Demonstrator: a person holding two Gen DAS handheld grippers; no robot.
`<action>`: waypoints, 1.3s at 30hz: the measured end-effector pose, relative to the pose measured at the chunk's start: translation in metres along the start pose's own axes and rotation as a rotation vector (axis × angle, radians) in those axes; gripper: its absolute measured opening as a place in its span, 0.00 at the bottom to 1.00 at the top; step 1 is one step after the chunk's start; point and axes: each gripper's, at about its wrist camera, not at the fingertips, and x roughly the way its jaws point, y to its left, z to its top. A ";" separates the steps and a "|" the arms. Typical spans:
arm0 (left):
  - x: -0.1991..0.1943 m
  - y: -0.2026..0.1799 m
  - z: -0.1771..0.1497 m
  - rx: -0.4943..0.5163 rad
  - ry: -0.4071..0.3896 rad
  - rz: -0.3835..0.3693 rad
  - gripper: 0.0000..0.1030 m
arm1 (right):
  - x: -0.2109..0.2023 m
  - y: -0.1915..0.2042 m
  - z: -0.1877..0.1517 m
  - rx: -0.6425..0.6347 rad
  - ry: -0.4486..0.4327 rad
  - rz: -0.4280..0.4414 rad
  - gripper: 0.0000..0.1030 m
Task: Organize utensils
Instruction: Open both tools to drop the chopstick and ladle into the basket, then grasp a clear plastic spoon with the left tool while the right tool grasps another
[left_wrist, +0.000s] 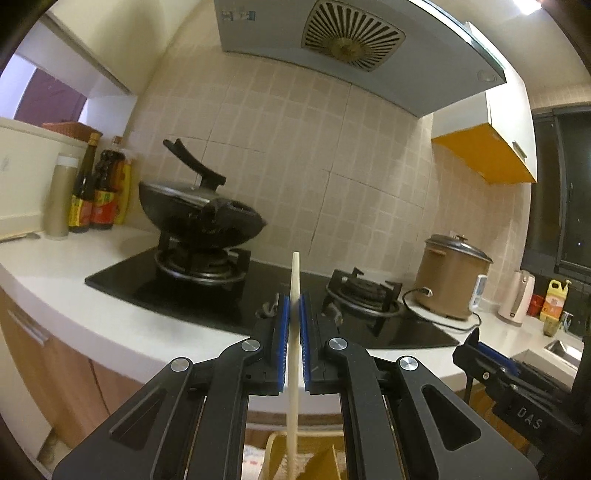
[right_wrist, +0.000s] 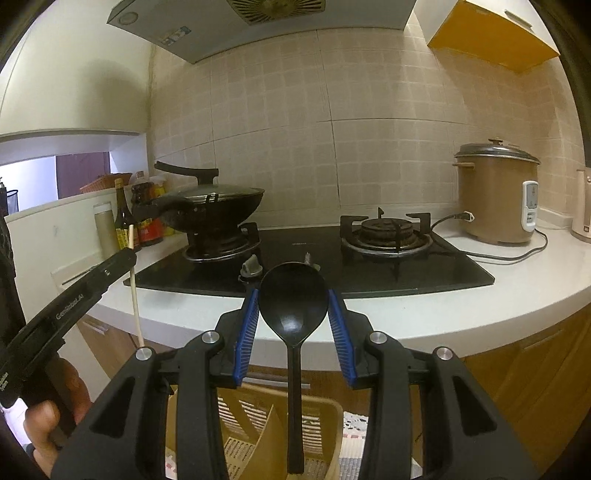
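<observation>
Kitchen tabletop (right_wrist: 424, 314) ahead; left gripper (left_wrist: 294, 325) fingers clamped a thin, light, stiff chopstick (left_wrist: 294, 280) mid-shaft, right gripper (right_wrist: 291, 314) fingers pinched a black spoon's (right_wrist: 292, 299) slick rigid bowl, above a basket (right_wrist: 328, 417).

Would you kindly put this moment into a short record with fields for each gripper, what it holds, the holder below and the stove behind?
left gripper: shut on a pale chopstick, which stands upright between the pads
right gripper: shut on a black spoon, bowl up, handle hanging down
holder: tan slotted utensil basket below both grippers; spoon handle reaches down toward it
stove: black glass hob, two burners
wok: lidded, on the left burner
rice cooker: brown, on the counter right of the hob
</observation>
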 end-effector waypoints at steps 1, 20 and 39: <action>-0.005 0.003 0.001 -0.005 0.007 -0.004 0.08 | -0.002 0.001 -0.001 0.002 0.010 0.009 0.36; -0.073 0.062 -0.027 -0.155 0.652 -0.131 0.34 | -0.085 0.002 -0.041 0.106 0.467 0.065 0.59; -0.057 0.053 -0.156 0.028 1.063 -0.037 0.36 | -0.058 0.026 -0.150 0.178 0.985 0.146 0.51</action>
